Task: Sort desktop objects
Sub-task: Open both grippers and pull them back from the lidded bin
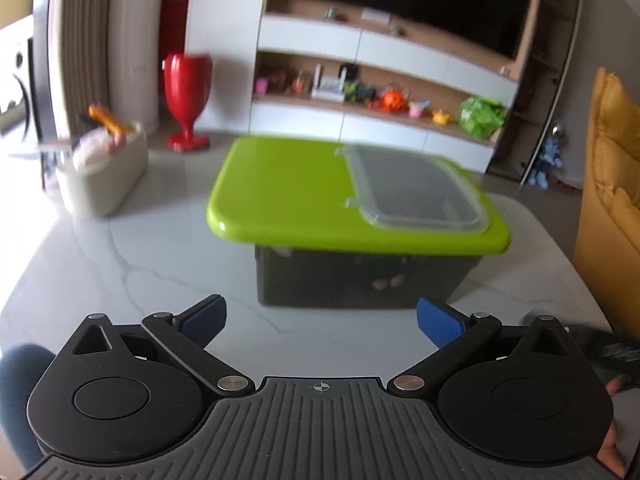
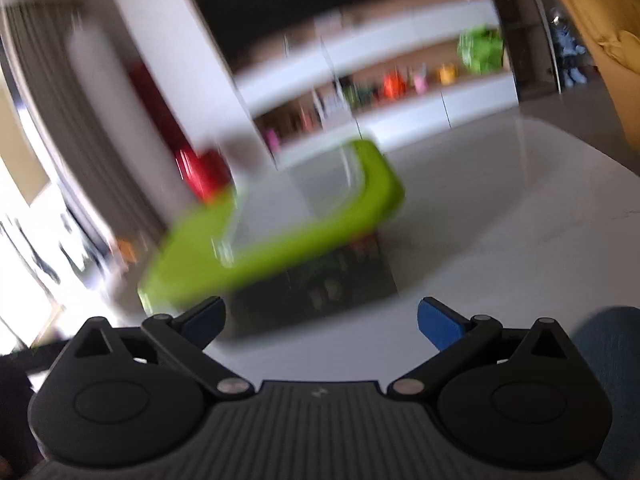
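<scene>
I have both tools out in front of the box (image 1: 360,276) and neither carries anything. The left hand-held gripper (image 1: 321,322) is spread wide, its blue pads well apart, hanging over bare bench (image 1: 132,256) just short of the box's near wall. The right hand-held gripper (image 2: 321,322) is spread as well and empty; its view is badly smeared, so I trust it only for rough placement.

The box is my landmark: dark body, green lid (image 1: 288,196) sitting on top, a clear flap (image 1: 420,194) let into the lid's right part. The lid overhangs the body on the left. Left of the box and a little behind it stands a pale tub (image 1: 102,172) with loose items poking out, something orange among them; I cannot name the rest. A red goblet (image 1: 187,96) stands behind the tub, on the box's far left.

My reading is that sorting has yet to produce a grasp, and the box must be opened or the tub's contents picked first. To do this well I would let the right tool settle until its picture sharpens. If the lid is the target, the overhanging left edge offers the cleanest bite: come in level, one pad above, one beneath, and close gently. Steady the body with the other tool so the box does not skate on the smooth bench.
</scene>
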`<action>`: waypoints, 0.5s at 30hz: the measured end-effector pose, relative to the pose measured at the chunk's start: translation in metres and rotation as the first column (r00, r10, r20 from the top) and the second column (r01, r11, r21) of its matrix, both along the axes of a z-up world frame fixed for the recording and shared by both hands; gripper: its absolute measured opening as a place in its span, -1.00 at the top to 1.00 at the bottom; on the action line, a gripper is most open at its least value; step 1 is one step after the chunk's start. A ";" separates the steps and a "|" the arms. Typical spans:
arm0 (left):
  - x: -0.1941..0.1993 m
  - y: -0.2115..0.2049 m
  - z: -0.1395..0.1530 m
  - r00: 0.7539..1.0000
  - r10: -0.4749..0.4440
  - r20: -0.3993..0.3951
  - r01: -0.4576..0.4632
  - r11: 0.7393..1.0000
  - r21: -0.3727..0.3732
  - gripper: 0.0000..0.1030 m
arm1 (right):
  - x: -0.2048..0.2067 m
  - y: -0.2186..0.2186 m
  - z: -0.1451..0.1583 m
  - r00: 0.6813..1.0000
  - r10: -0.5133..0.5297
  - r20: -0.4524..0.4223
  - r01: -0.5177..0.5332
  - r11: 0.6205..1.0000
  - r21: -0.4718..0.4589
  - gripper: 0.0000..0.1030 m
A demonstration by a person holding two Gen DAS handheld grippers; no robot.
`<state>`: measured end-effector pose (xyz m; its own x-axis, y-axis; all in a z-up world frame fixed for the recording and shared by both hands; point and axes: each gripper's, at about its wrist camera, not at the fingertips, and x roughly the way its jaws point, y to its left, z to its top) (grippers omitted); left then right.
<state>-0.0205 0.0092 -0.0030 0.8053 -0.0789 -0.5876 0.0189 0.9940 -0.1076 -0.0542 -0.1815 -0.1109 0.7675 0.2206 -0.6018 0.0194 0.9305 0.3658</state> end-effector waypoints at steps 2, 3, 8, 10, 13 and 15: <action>-0.015 -0.002 0.012 0.999 0.012 0.053 -0.013 1.000 0.023 -1.00 | -0.002 0.013 0.008 0.999 -0.027 -0.026 0.025 0.997 -0.068 -1.00; -0.023 -0.003 0.018 0.997 0.019 0.074 -0.021 0.999 0.031 -1.00 | -0.004 0.018 0.014 0.999 -0.040 -0.022 0.037 0.995 -0.093 -1.00; -0.035 -0.001 0.036 0.994 0.007 0.111 -0.011 0.999 0.039 -1.00 | -0.026 0.043 0.039 0.989 0.140 0.045 -0.134 0.985 -0.111 -1.00; -0.037 -0.001 0.040 0.994 0.007 0.111 -0.011 0.999 0.035 -1.00 | -0.034 0.055 0.048 0.989 0.125 0.074 -0.111 0.979 -0.173 -1.00; -0.034 -0.005 0.052 0.993 -0.009 0.119 0.003 0.999 0.048 -1.00 | -0.035 0.069 0.063 0.988 0.129 0.089 -0.108 0.970 -0.217 -1.00; -0.028 -0.009 0.059 0.990 0.014 0.137 -0.023 0.998 0.065 -1.00 | -0.027 0.075 0.072 0.985 0.147 0.090 -0.124 0.966 -0.225 -1.00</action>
<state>-0.0490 0.0003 0.0564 0.8793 -0.0280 -0.4755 0.0108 0.9992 -0.0390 -0.0810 -0.1065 -0.0386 0.8009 0.1990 -0.5647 -0.1398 0.9792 0.1468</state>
